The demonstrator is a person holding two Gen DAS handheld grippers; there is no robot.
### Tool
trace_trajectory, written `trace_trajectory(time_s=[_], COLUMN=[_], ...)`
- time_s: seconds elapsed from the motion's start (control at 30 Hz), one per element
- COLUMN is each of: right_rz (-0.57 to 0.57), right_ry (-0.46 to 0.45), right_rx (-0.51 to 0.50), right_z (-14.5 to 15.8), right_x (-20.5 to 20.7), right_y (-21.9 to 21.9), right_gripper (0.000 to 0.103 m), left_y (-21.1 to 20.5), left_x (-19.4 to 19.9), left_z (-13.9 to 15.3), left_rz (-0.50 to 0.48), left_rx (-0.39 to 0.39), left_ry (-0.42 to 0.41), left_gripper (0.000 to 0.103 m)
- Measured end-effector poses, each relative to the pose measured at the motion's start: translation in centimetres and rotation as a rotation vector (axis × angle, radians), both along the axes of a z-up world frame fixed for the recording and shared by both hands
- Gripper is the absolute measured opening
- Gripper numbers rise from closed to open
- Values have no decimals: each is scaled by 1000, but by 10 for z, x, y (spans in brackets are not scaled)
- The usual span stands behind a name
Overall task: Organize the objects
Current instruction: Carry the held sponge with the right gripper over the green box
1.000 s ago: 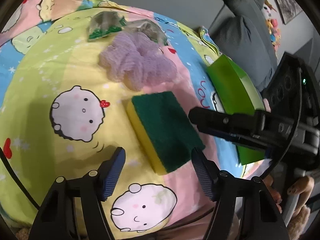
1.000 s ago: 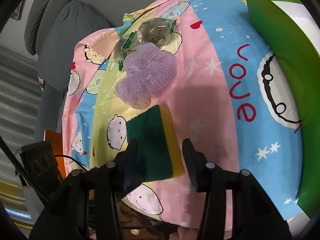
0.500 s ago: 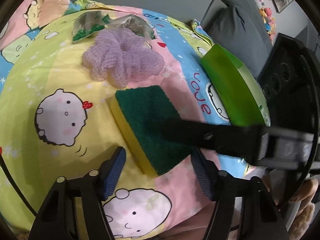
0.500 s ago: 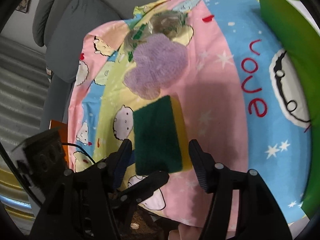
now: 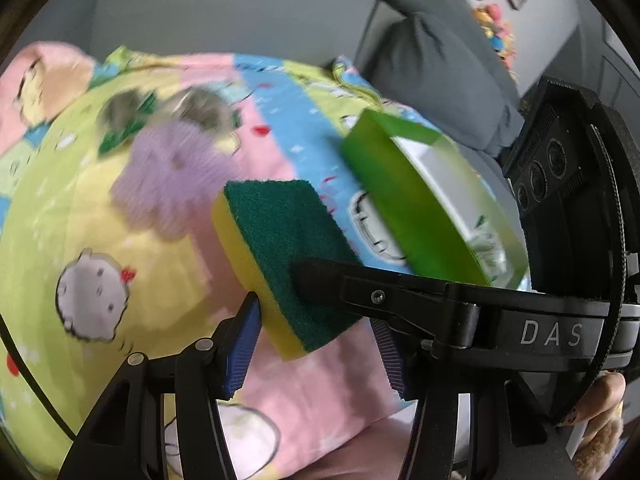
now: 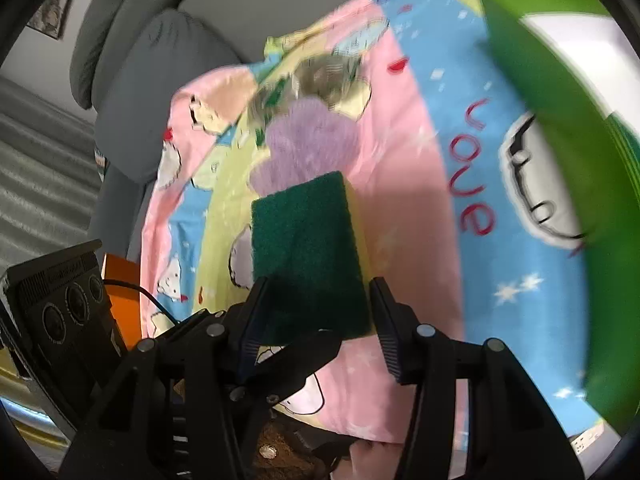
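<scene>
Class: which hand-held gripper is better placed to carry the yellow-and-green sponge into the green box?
Right hand-held gripper: it pinches the yellow-and-green sponge, and the green box lies on its side.

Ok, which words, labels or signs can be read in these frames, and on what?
"DAS": white letters on the right tool's black body, cut off by the rim.
"love": red letters on the sheet.
Embossed line on the left tool's body: too small to read.
</scene>
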State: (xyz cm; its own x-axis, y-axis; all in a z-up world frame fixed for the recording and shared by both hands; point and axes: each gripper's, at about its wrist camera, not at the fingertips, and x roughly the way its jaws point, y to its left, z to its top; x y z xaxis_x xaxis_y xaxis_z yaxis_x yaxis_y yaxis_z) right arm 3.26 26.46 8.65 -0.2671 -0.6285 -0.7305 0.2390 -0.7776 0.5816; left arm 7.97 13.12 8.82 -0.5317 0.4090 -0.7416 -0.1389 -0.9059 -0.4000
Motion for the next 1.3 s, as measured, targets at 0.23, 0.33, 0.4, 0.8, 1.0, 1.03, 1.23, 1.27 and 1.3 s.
trace_trajectory(time_s=[0.23, 0.33, 0.4, 0.8, 1.0, 1.03, 1.23, 1.27, 1.3], right_rz=[-110, -165, -197, -401, -498, -513, -574, -581, -583], right_ry=[118, 159, 175, 195, 162, 152, 106, 99, 95], right_rx=[-13, -12, -16, -45, -36, -34, -27, -26, -26], right_z=[44, 58, 64, 66, 53, 49, 31, 28, 26], right_x=[10, 13, 14, 22, 23, 23, 25, 24, 24], right_y=[45, 67, 79, 168, 203, 209, 229, 231, 233], right_gripper=[51, 51, 51, 51, 51, 51, 51, 51, 51], left_y=[40, 61, 74, 160, 194, 199, 219, 219, 220], left_x=[-11, -19, -22, -45, -54, -55, -62, -62, -61], left_z=[37, 50, 56, 58, 44, 42, 24, 23, 21], left_rz=[-108, -157, -186, -366, -437, -445, -470, -470, -467], left_rx=[-18, -17, -25, -40, -23, -23, -28, -27, -27], left_ry=[99, 127, 142, 151, 111, 105, 52, 48, 40], left_gripper=[56, 56, 56, 56, 56, 56, 56, 56, 56])
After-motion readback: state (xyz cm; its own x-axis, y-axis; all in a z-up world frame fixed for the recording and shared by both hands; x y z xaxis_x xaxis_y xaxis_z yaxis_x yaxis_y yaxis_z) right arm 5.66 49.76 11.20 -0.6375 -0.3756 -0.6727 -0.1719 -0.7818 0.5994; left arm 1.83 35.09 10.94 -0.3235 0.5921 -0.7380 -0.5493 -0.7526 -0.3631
